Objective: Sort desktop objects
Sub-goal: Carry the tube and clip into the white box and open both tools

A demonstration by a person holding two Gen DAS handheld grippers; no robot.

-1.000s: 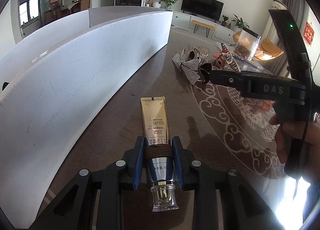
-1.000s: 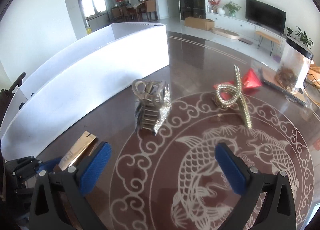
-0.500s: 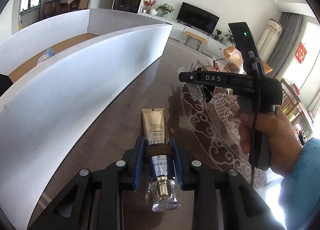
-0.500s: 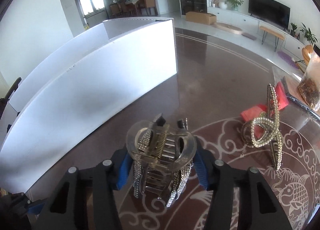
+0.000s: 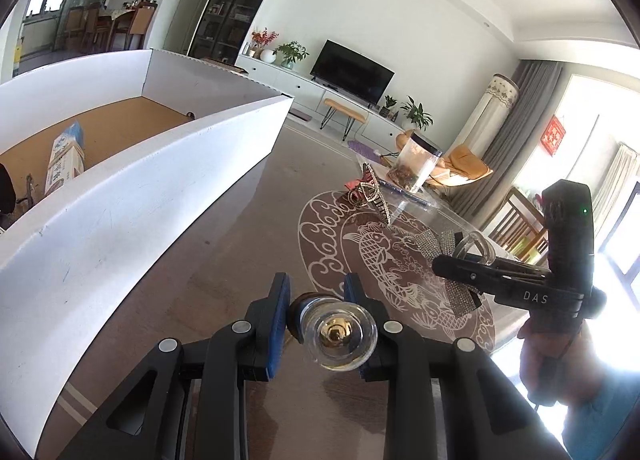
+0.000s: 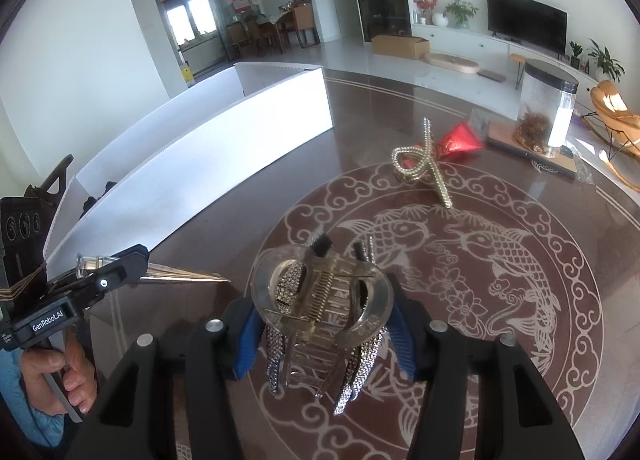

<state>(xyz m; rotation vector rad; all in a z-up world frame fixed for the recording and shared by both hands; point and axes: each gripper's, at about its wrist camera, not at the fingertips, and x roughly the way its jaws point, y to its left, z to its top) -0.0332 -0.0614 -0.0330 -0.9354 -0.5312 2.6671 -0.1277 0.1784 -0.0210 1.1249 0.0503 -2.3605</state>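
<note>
Since a second ago the gold cosmetic tube with the clear cap [image 5: 339, 334] has come up off the dark brown table [image 5: 224, 260], tipped so its cap faces the left wrist camera, and the clear rhinestone-studded claw hair clip [image 6: 322, 300] that stood on the table is now in the other gripper. The left gripper [image 5: 316, 310] has its blue-padded jaws clamped together on the tube's neck just behind the cap; in the right wrist view the tube's flat gold tail sticks out level, clear of the table. The right gripper [image 6: 324, 334] has just been closing, and its jaws now press on either side of the clip's clear rounded top, the studded teeth hanging down below them over the pale carp roundel inlaid in the table [image 6: 460, 252]. Each gripper is carried in a person's hand [image 6: 60, 376], with a light blue sleeve at the wrist. Farther out on the roundel lies a gold beaded twist hair clip [image 6: 420, 164], touching a red folded paper piece [image 6: 460, 142] behind it. Beyond those stands a clear cylindrical jar with a black lid [image 6: 546, 112] on a flat board. Along the left side of the table sits a long white-walled cardboard box [image 5: 132, 196] with a brown floor; a blue and white carton [image 5: 66, 160] lies inside it.
</note>
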